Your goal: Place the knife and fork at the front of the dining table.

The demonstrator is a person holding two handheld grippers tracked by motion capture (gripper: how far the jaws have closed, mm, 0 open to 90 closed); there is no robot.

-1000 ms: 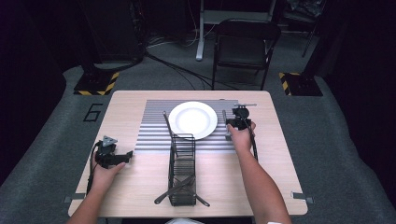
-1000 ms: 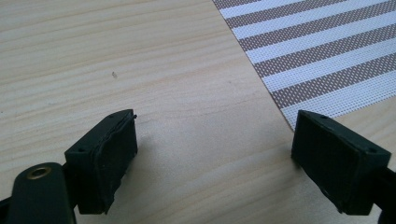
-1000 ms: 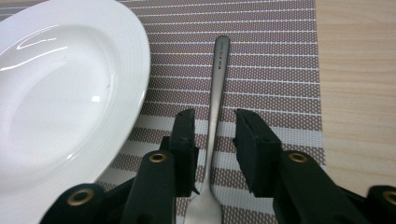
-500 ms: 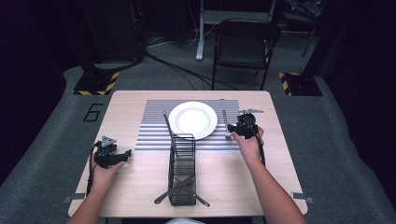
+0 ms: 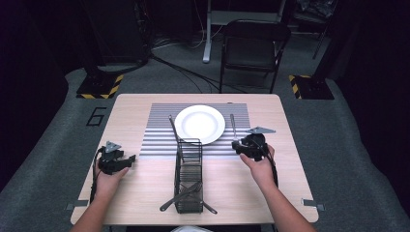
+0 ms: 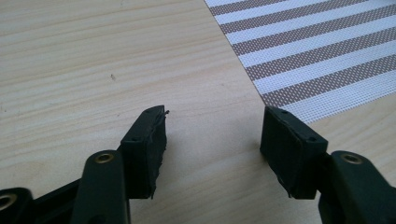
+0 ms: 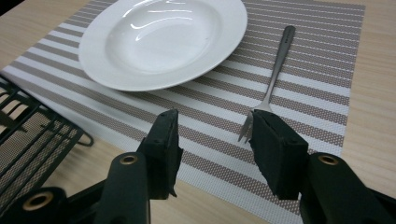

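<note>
A white plate [image 5: 199, 123] [image 7: 163, 39] sits on a striped placemat [image 5: 159, 140] [image 7: 303, 51]. A metal fork [image 5: 232, 124] [image 7: 275, 65] lies on the mat to the plate's right. My right gripper [image 5: 240, 145] [image 7: 215, 137] hovers just short of the fork's tines; its jaws have just been opening and nothing is between them. My left gripper [image 5: 128, 158] [image 6: 212, 137] rests over bare wood by the mat's near left corner [image 6: 299, 60]. Its jaws have just been closing, still stand apart and have nothing between them.
A black wire cutlery basket [image 5: 188, 169] [image 7: 32, 140] lies in front of the plate with several utensils [image 5: 186, 195] in it. A slim dark utensil [image 5: 172, 126] lies left of the plate. A folding chair [image 5: 254, 48] stands beyond the wooden table [image 5: 290, 159].
My right gripper has drawn back from beside the fork toward the near side of the table. The fork stays on the mat. The left hand has kept its place.
</note>
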